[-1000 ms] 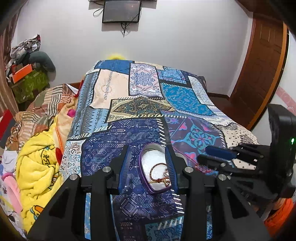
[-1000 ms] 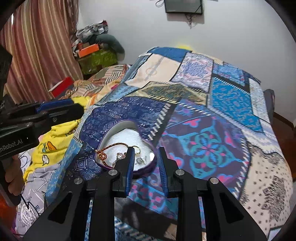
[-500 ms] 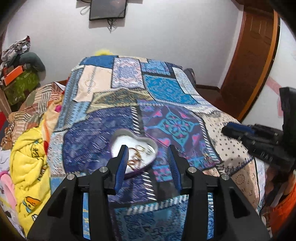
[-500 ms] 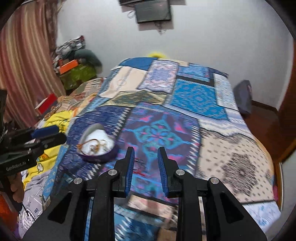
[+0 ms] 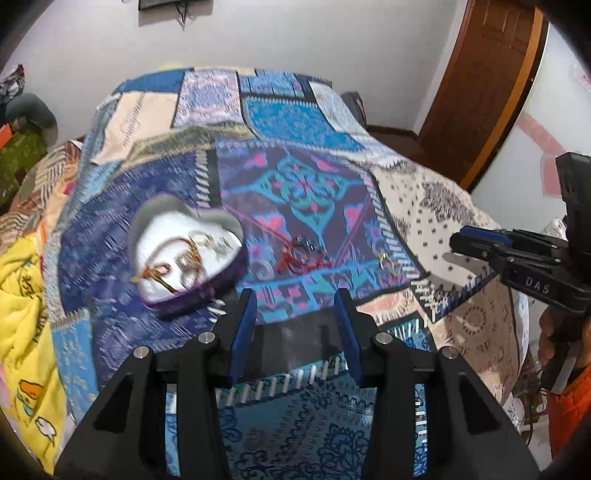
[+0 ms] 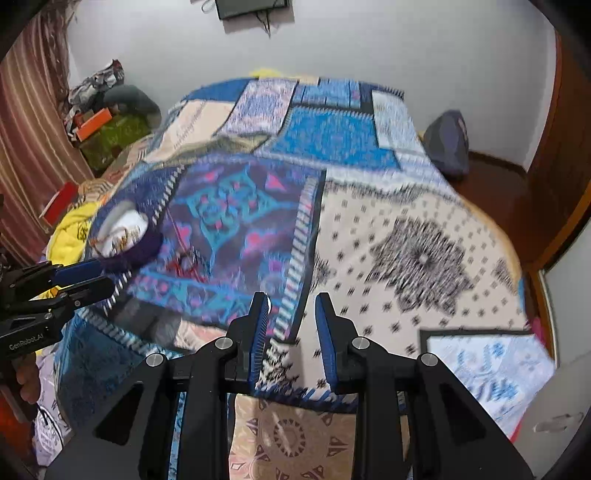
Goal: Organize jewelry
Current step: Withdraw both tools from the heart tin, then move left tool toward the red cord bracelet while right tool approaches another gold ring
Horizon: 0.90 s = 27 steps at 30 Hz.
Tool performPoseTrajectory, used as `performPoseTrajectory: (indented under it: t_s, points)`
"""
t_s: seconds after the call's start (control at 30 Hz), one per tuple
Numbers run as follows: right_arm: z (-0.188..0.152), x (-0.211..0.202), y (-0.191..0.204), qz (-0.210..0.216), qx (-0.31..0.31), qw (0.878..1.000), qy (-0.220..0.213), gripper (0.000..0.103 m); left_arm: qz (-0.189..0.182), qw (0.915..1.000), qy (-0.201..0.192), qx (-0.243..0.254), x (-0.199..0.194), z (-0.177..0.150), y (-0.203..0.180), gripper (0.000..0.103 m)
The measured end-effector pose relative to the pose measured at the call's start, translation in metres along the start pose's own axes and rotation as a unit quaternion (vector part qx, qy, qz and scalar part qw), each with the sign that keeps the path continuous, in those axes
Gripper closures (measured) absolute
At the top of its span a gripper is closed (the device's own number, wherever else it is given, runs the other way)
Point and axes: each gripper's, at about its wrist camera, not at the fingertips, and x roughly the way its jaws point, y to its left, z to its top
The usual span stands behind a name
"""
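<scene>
A purple heart-shaped dish (image 5: 184, 258) with a white lining sits on the patchwork bedspread (image 5: 303, 122) and holds a brown cord and several gold pieces. Loose red jewelry (image 5: 299, 256) and a small gold piece (image 5: 382, 258) lie on the bedspread to its right. My left gripper (image 5: 295, 306) is open and empty, above the bed's near part. My right gripper (image 6: 291, 314) is open and empty, pulled back over the bed's near edge; it also shows at the right of the left wrist view (image 5: 480, 243). The dish (image 6: 125, 232) appears far left in the right wrist view, blurred.
A yellow blanket (image 5: 22, 302) and piled clothes lie left of the bed. A wooden door (image 5: 480, 85) stands at the right. A dark cushion (image 6: 447, 144) lies on the floor beyond the bed's right side. A screen (image 6: 255, 7) hangs on the far wall.
Both grippers have drawn back and up from the dish, which now sits farther off and to the left. The loose red jewelry has come into view. Both grippers have opened a little wider.
</scene>
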Motion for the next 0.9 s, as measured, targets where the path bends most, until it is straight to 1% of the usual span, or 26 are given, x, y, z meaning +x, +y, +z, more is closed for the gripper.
performPoseTrajectory:
  t_s: [0.13, 0.3, 0.37, 0.53, 0.77, 0.9]
  points:
    - [-0.008, 0.014, 0.006, 0.017, -0.008, 1.0, 0.022, 0.079, -0.002, 0.9999, 0.016, 0.003, 0.017, -0.003, -0.002, 0.06]
    - [-0.014, 0.029, 0.013, 0.03, -0.02, 0.998, 0.045, 0.079, -0.004, 0.9996, 0.028, 0.005, 0.039, 0.0, 0.0, 0.061]
    - [-0.014, 0.032, 0.013, 0.033, -0.022, 0.998, 0.048, 0.079, -0.009, 0.9994, 0.032, 0.005, 0.046, 0.002, 0.0, 0.061]
    - [-0.014, 0.037, 0.01, 0.047, -0.018, 0.997, 0.054, 0.079, -0.009, 0.9993, 0.034, 0.013, 0.063, 0.011, -0.003, 0.061]
    - [-0.012, 0.044, 0.016, 0.059, -0.031, 0.996, 0.061, 0.079, -0.013, 0.999, 0.034, 0.025, 0.079, 0.022, -0.007, 0.061]
    - [-0.014, 0.05, 0.019, 0.061, -0.037, 0.995, 0.066, 0.079, -0.032, 0.9986, 0.034, 0.025, 0.084, 0.023, -0.007, 0.063]
